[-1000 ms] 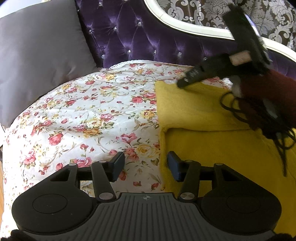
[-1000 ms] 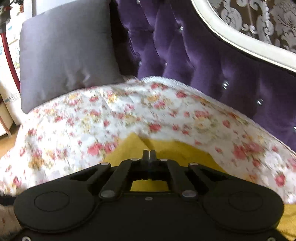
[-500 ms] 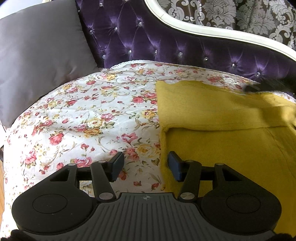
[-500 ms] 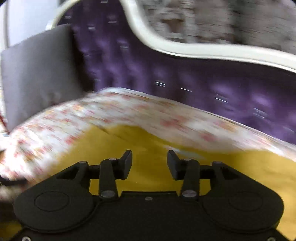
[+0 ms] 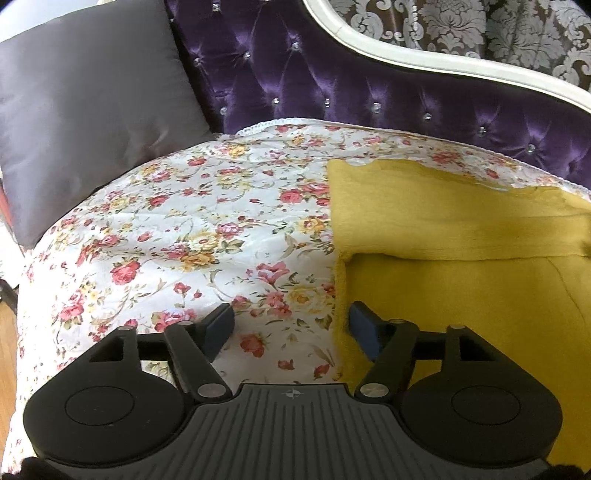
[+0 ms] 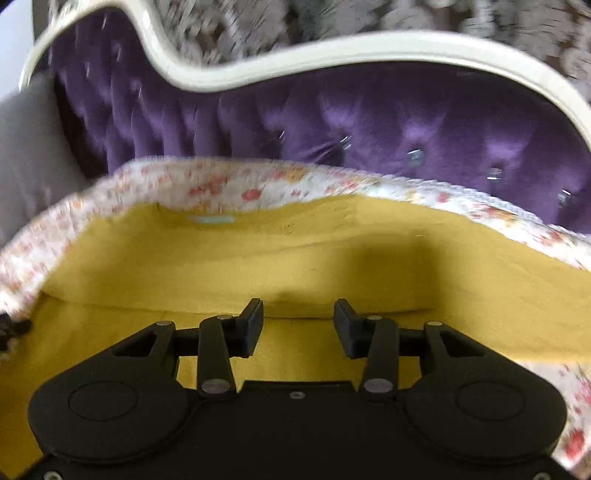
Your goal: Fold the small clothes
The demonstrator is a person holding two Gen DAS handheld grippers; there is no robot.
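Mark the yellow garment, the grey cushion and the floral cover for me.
yellow garment [image 5: 461,295]: left wrist view, flat lower layer below the folded-over flap.
grey cushion [image 5: 92,122]: left wrist view, middle of its face.
floral cover [image 5: 192,236]: left wrist view, bare patch left of the garment.

1. Floral bedspread [image 5: 192,229]: white, strewn with red and yellow roses, a lace trim along its far edge, spread flat across the seat.
2. Grey cushion [image 5: 92,107]: plain, propped at the far left, its lower edge resting on the bedspread, leaning against the upholstery.
3. Purple tufted backrest [image 5: 332,85]: shiny, buttoned with small crystal studs.
4. Cream frame [image 6: 332,48]: curved, capping the backrest.
5. Damask wallpaper [image 5: 461,26]: brown with pale motifs, behind the frame.
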